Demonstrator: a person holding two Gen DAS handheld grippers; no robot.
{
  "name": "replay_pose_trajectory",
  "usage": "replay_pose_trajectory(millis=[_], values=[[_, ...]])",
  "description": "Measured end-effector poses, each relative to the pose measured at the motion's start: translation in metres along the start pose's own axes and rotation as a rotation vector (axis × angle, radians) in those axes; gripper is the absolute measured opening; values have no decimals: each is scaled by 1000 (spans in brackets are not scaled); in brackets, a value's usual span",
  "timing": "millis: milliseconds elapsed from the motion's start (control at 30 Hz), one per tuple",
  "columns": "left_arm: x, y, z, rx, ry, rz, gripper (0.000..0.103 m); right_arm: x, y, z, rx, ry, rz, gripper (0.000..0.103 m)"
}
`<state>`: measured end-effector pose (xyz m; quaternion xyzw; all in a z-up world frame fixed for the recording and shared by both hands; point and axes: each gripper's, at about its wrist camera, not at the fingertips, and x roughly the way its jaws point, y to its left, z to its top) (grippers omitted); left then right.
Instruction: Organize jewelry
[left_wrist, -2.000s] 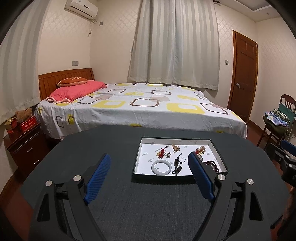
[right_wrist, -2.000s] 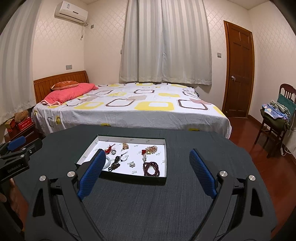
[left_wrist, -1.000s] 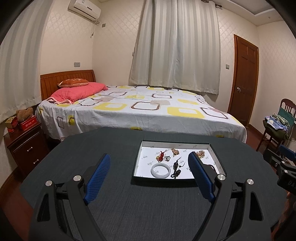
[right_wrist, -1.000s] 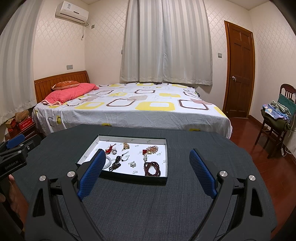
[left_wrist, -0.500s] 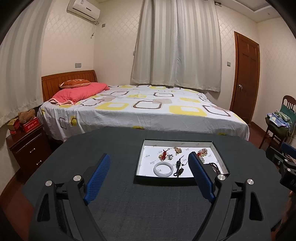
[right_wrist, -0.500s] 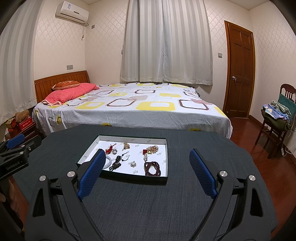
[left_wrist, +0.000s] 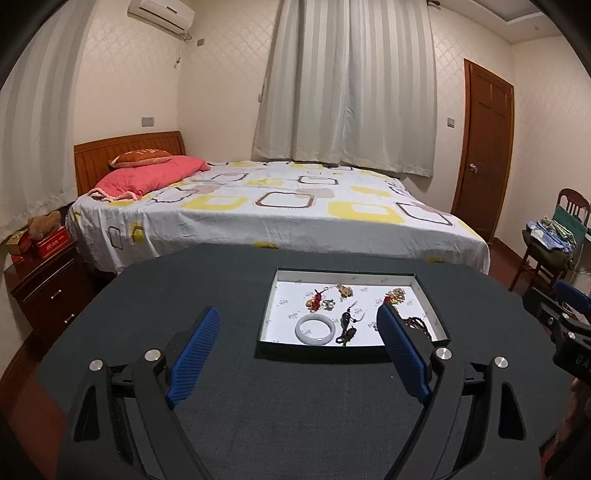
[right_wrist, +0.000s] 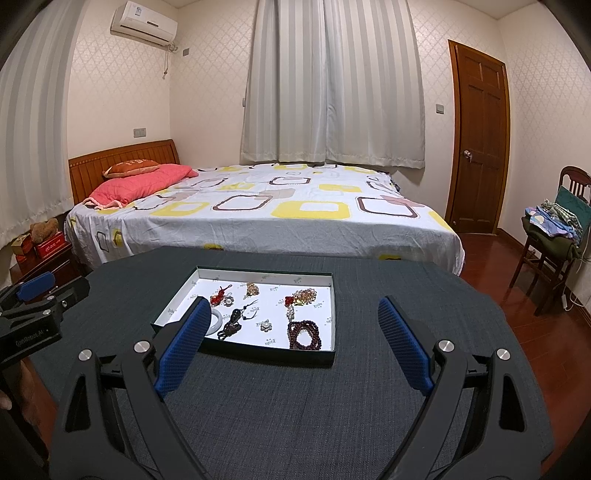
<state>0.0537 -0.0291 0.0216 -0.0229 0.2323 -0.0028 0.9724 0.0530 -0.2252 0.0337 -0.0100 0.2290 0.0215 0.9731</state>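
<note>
A shallow dark tray with a white floor (left_wrist: 284, 314) (right_wrist: 184, 295) lies on the dark cloth table. In it lie a white bangle (left_wrist: 315, 329) (right_wrist: 215, 320), a dark pendant on a cord (left_wrist: 346, 325) (right_wrist: 233, 322), a red charm (left_wrist: 316, 300) (right_wrist: 220, 293), a gold piece (left_wrist: 343, 291) (right_wrist: 252, 288), a dark red bead bracelet (right_wrist: 303, 334) and a small flower piece (right_wrist: 265, 325). My left gripper (left_wrist: 298, 338) is open and empty, above the table in front of the tray. My right gripper (right_wrist: 293, 330) is open and empty, near the tray's front edge.
The round dark table (left_wrist: 295, 417) (right_wrist: 295, 406) ends at a bed (left_wrist: 277, 206) behind it. A nightstand (left_wrist: 40, 280) stands at the left, a chair with clothes (right_wrist: 550, 229) at the right, a door (right_wrist: 476, 147) at the back right.
The left gripper has drifted a little, so the tray sits slightly higher and more to the right in its view. The right gripper has hardly moved. Both stay open.
</note>
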Motion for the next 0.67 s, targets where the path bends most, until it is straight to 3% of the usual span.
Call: replay_pose_trajectory(millis=[433,667], values=[[-6,-3,2,13,-57,23,85,0,1,0,1,0,1,90],[1,-3,1,20,-36,25,85,0,0,0,1,0,-1,90]])
